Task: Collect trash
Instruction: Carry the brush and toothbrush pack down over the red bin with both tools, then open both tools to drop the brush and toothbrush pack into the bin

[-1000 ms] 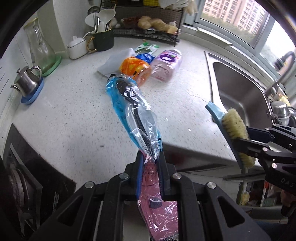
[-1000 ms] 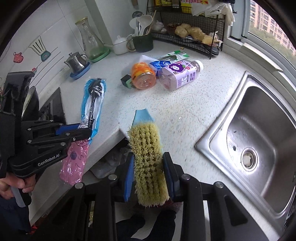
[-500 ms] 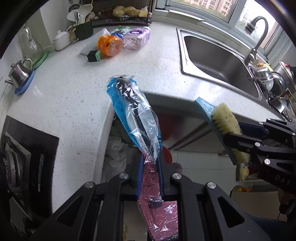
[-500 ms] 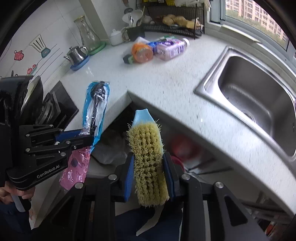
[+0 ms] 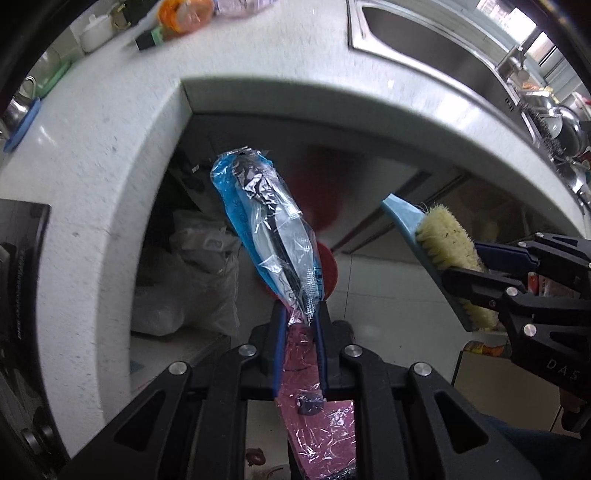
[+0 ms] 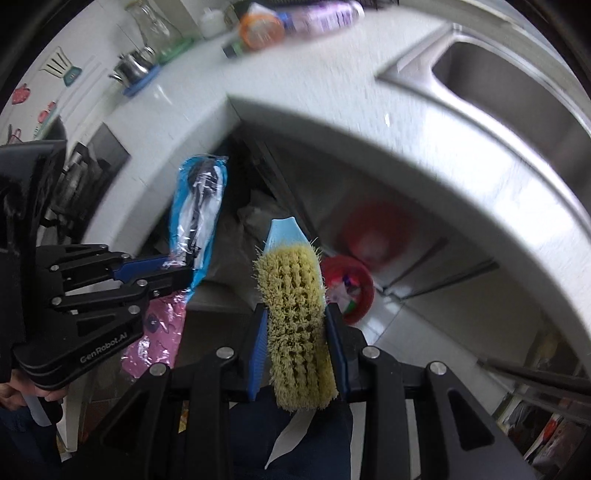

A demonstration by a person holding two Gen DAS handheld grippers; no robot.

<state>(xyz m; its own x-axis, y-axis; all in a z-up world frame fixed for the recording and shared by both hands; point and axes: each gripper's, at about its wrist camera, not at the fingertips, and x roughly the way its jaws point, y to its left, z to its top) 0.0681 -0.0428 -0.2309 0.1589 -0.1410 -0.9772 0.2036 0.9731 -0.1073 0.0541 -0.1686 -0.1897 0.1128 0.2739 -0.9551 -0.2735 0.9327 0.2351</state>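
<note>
Gripping the wrapped packet in my left gripper, I clamp the scrub brush in my right gripper, red bin below

Open gap under countertop, white bags left of red bin

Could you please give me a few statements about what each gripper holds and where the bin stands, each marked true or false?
1. The left gripper is shut on a plastic package. True.
2. The right gripper is open and holds nothing. False: it clamps a scrub brush.
3. The red bin stands on the floor below the countertop. True.
4. The orange bottle lies in the sink. False: it lies on the countertop.
</note>
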